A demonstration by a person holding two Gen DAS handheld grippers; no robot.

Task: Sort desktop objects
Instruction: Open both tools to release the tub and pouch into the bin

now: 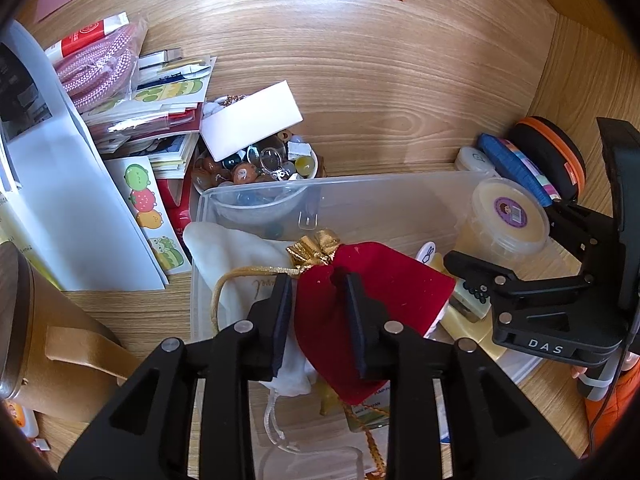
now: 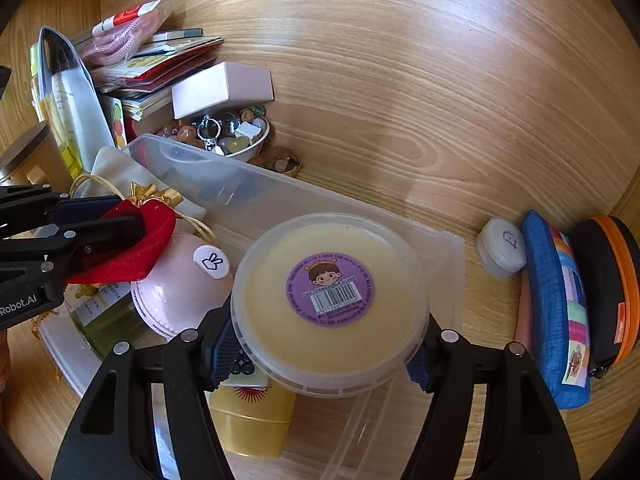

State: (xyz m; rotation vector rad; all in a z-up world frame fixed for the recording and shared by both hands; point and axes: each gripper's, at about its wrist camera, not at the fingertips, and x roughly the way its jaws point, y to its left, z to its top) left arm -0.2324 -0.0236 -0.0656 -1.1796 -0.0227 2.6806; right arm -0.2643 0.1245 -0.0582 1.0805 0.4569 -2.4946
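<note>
- Left gripper (image 1: pixel 318 312): black, fingers closed down on a red velvet pouch (image 1: pixel 372 300) with a gold-ribbon neck; the cloth bunches between the pads. Pouch sits over the near-left part of a clear plastic bin (image 1: pixel 400 184).
- Right gripper (image 2: pixel 326 350): spread wide around a round tub (image 2: pixel 332 300), pads pressed against both sides of it. Tub: translucent, cream contents, purple barcode sticker on lid; held over the bin's right end.
- Bin contents: white cloth bag (image 1: pixel 240 256) under the pouch at the left end, pink domed item (image 2: pixel 180 292) with a white rabbit sticker mid-bin, yellow container (image 2: pixel 252 424) and a green-liquid bottle (image 2: pixel 104 320) along the near side.
- Beyond the bin's far-left corner: white bowl of polished stones and a key ring (image 2: pixel 232 132), a white box (image 2: pixel 222 88) resting on top.
- Desk, left side: stack of papers, sticker sheets and a bagged pink cord (image 1: pixel 100 68).
- Desk, right edge: small white jar (image 2: pixel 502 252), blue fabric case (image 2: pixel 556 312), black case with orange zip (image 2: pixel 612 284), standing side by side.
</note>
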